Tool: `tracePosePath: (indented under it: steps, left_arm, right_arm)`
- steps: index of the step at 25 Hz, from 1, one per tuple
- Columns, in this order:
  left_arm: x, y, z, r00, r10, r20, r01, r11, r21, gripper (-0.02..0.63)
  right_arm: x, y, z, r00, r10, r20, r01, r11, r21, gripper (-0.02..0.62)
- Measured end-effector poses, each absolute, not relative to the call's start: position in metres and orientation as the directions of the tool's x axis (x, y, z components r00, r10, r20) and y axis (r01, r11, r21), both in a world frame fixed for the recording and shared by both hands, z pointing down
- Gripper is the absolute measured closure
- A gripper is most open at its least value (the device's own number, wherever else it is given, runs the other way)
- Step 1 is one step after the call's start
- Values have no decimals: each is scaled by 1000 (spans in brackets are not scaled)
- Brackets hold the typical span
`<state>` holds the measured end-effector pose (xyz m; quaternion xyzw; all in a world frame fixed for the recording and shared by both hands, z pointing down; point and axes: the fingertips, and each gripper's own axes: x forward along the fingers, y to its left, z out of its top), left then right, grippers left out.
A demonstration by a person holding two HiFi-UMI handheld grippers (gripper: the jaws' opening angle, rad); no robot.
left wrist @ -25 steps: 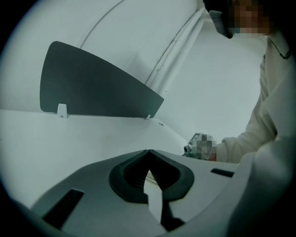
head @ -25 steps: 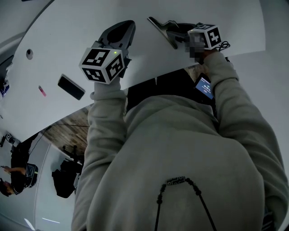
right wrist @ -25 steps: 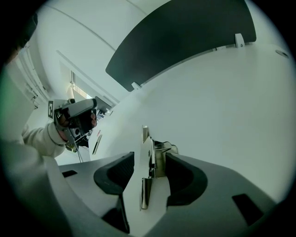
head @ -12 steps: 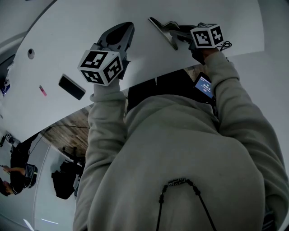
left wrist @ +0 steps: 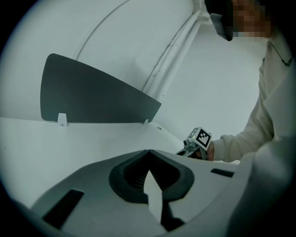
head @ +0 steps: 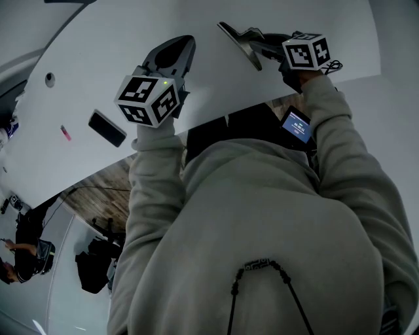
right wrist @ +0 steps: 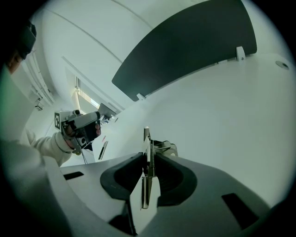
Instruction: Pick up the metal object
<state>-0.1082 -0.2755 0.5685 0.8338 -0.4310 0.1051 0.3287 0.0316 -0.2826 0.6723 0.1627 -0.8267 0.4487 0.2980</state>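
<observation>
The metal object (head: 237, 40), a thin grey spring clamp, is gripped edge-on between the pads of my right gripper (head: 258, 46) over the white table (head: 314, 19). In the right gripper view the metal object (right wrist: 146, 139) stands up out of my right gripper (right wrist: 148, 156), whose jaws have just been closing on it. My left gripper (head: 184, 40) hovers over the table to the left, shut, with nothing in it. Seen in its own view, my left gripper (left wrist: 149, 152) has its tips together. The right gripper's marker cube (left wrist: 200, 138) shows in the distance.
A black phone (head: 107, 128) and a small pink item (head: 65, 133) lie on the table's left part, near a round hole (head: 50, 79). A dark panel (left wrist: 92, 95) stands along the table's far edge. A small lit screen (head: 296, 125) sits below the table's near edge.
The right gripper has closed on the metal object and lifted it a little, drifting right. The left gripper has risen slightly.
</observation>
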Motion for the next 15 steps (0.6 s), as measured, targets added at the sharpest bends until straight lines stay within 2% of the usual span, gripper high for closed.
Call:
tracePosePath:
  steps: [15]
  left_arm:
    - [-139, -280, 467, 561, -729, 392, -825, -456, 334, 601]
  right_arm:
    - [9, -324, 544, -817, -136, 561, -491, 672, -553, 494]
